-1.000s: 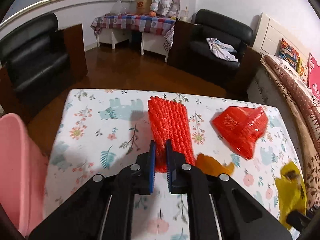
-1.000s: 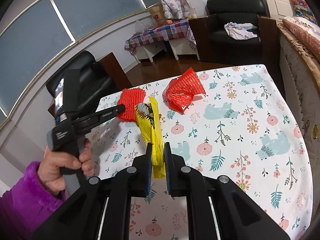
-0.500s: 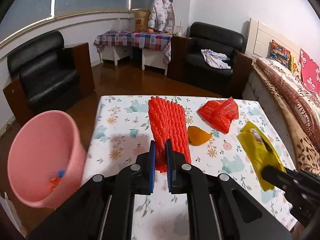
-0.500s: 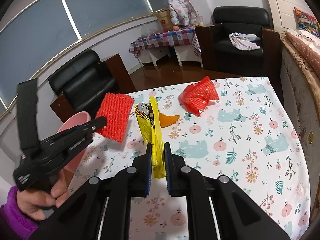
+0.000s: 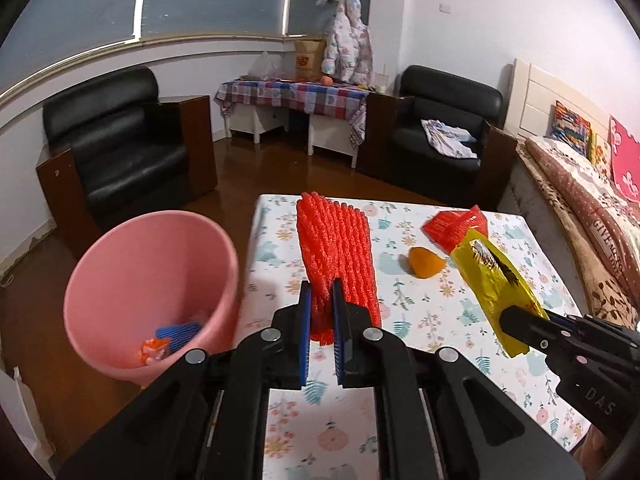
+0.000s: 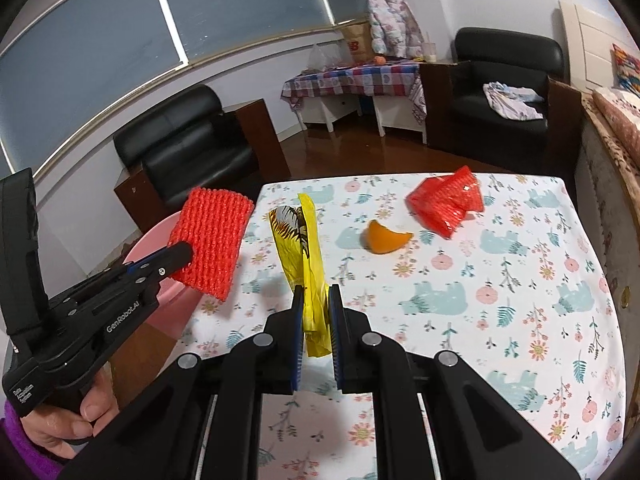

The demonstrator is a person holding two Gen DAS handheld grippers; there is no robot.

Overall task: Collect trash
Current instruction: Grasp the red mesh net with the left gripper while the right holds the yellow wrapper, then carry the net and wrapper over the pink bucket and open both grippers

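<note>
My left gripper is shut on a red foam net sleeve, held in the air near the table's left edge; it also shows in the right wrist view. My right gripper is shut on a yellow wrapper, held above the table; the wrapper also shows in the left wrist view. A pink bin stands on the floor left of the table, with blue and orange scraps inside. An orange peel and a red mesh bag lie on the floral table.
Black armchairs stand beyond the table at left and right. A checked-cloth side table is at the back wall. A bed with a brown blanket runs along the table's right side.
Both grippers have pulled back and risen with their trash. The left gripper has swung leftward, so the pink bin has come fully into view beside the table.
</note>
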